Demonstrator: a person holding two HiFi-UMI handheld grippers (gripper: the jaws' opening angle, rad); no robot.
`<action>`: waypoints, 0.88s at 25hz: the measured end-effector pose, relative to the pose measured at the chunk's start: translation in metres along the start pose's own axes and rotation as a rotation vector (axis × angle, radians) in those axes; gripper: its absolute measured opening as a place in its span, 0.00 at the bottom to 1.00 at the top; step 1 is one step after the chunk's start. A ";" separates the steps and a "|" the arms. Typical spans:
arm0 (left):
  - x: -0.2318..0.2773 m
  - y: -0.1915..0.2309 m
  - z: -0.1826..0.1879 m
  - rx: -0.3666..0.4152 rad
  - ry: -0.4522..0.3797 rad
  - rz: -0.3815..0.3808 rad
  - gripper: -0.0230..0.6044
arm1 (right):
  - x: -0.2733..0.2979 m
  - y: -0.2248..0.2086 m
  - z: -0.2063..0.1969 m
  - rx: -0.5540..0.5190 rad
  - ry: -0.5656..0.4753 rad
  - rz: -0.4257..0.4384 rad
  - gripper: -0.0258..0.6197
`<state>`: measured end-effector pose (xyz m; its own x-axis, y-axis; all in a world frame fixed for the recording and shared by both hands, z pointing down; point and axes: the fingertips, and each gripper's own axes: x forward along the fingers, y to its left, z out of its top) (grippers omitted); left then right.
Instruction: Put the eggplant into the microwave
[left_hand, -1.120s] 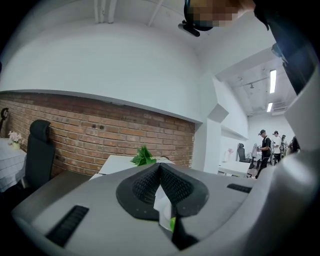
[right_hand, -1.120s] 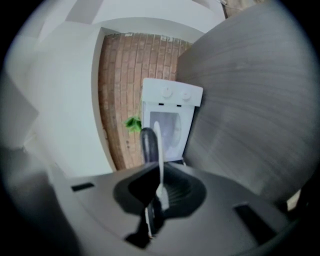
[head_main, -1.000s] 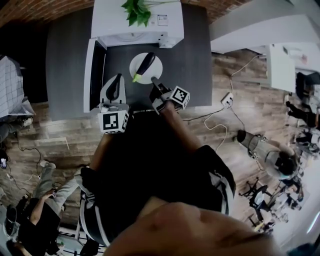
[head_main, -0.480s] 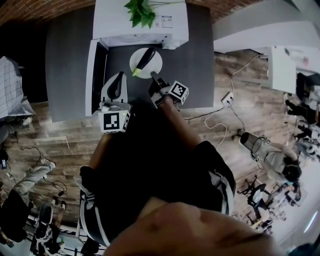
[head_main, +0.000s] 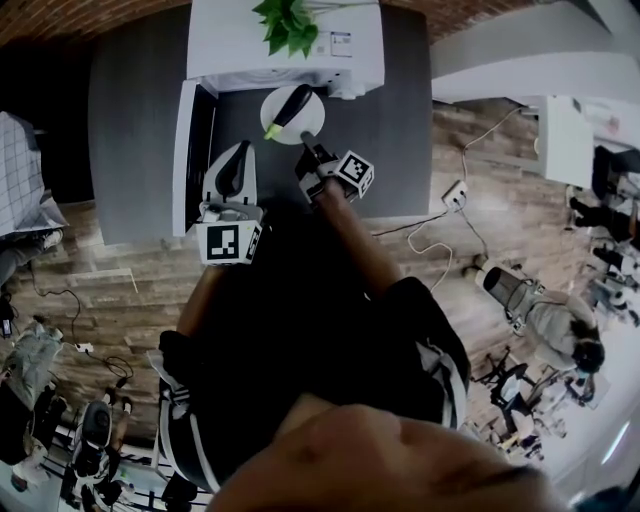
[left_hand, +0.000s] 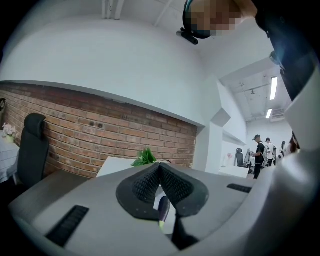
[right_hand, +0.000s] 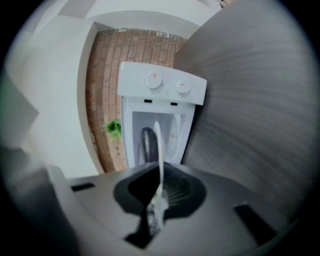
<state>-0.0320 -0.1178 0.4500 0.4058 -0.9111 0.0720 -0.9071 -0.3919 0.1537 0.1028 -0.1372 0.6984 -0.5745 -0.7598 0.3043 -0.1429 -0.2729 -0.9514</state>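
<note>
A dark purple eggplant (head_main: 290, 106) with a green stem lies on a white plate (head_main: 306, 121), just in front of the white microwave (head_main: 285, 45). My right gripper (head_main: 308, 138) is shut on the plate's near rim. In the right gripper view the plate (right_hand: 160, 145) stands edge-on between the jaws, with the eggplant (right_hand: 147, 142) behind it and the microwave (right_hand: 162, 90) ahead. My left gripper (head_main: 232, 165) is shut and holds nothing, beside the open door (head_main: 188, 150). In the left gripper view its pads (left_hand: 148, 184) touch, and the eggplant (left_hand: 164, 210) shows below them.
The microwave stands on a dark grey table (head_main: 400, 100) with a green plant (head_main: 288, 20) on top of it. Its door swings out to the left of the opening. People and office chairs (head_main: 540, 310) stand on the wooden floor to the right.
My right gripper has carried the plate and eggplant farther from me, closer to the microwave's opening. The left gripper has shifted only slightly and stays shut.
</note>
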 end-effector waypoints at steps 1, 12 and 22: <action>0.001 0.001 0.000 -0.003 0.001 0.000 0.09 | 0.004 -0.001 0.001 -0.001 -0.003 0.001 0.10; 0.006 0.014 -0.006 -0.032 0.015 0.010 0.09 | 0.043 -0.014 0.018 0.001 -0.030 0.001 0.10; 0.009 0.020 -0.015 -0.018 0.042 0.000 0.09 | 0.078 -0.019 0.033 0.007 -0.058 0.007 0.10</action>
<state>-0.0453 -0.1320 0.4682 0.4107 -0.9047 0.1136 -0.9050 -0.3893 0.1716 0.0871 -0.2108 0.7414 -0.5280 -0.7944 0.3004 -0.1332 -0.2719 -0.9531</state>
